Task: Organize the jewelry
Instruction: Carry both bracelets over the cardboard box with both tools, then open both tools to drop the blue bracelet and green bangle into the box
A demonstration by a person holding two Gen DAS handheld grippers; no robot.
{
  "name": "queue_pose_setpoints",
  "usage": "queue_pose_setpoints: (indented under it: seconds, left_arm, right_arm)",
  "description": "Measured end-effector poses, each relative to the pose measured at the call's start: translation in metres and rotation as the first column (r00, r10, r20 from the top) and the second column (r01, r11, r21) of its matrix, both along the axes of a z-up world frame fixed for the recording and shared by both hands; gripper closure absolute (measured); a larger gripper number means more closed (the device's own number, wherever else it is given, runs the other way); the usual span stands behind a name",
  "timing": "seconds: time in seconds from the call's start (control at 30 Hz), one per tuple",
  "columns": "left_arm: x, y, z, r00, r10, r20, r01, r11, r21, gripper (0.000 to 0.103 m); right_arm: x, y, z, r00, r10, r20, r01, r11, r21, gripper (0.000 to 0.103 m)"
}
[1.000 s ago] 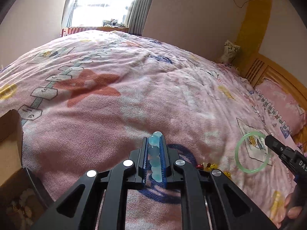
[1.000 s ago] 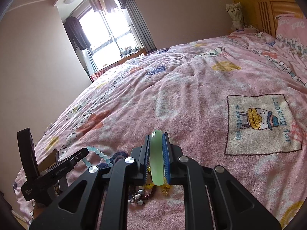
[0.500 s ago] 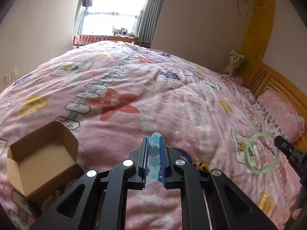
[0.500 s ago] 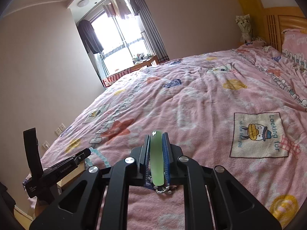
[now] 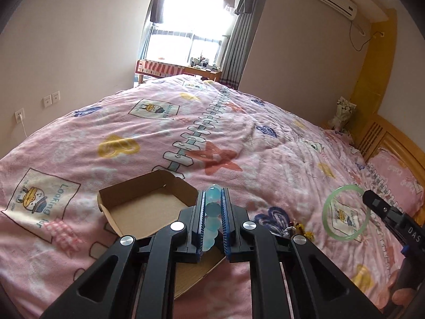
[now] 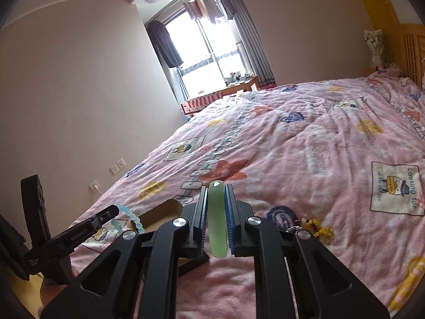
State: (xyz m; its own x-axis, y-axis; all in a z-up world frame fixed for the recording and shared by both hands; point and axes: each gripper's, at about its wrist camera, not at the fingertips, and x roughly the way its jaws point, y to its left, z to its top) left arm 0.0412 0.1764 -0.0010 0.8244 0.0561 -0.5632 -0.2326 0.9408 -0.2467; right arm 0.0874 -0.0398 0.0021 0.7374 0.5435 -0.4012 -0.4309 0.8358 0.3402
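A wide bed covered by a pink fleece blanket with cartoon prints [image 5: 265,143] fills both views. On it, near the camera, sits an open, shallow brown cardboard box [image 5: 143,204], which looks light and easy to nudge. The left hand-held gripper [image 5: 213,216] hangs just above the box's near right corner, its two black fingers closed narrowly on a pale blue translucent bead bracelet [image 5: 212,212]; seen from the right wrist, the bead loop [image 6: 131,216] droops free from the tip, so it is limp and will swing and slump when let go. The right hand-held gripper [image 6: 217,219] is clamped on the rim of a pale green, jade-like rigid bangle [image 6: 217,220], held edge-on; from the left wrist the ring [image 5: 346,212] hangs in the air well right of the box. The bangle seems smooth, stiff and likely brittle, best pinched across its band and set down gently. A small tangle of gold and dark red beaded jewelry [image 6: 316,227] lies on the blanket between the two tools; loose and slippery, it is probably best taken at the bunched middle
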Motion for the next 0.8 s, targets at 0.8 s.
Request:
queue_pose_setpoints:
  seconds: [0.8]
  left_arm:
    - [-0.010, 0.043, -0.024, 1.000, -0.008, -0.030, 0.006, 0.998, -0.056, 0.090]
  right_arm:
    - [0.029, 0.133, -0.029, 0.985, 0.120, -0.122, -0.125, 0.992, -0.035, 0.089]
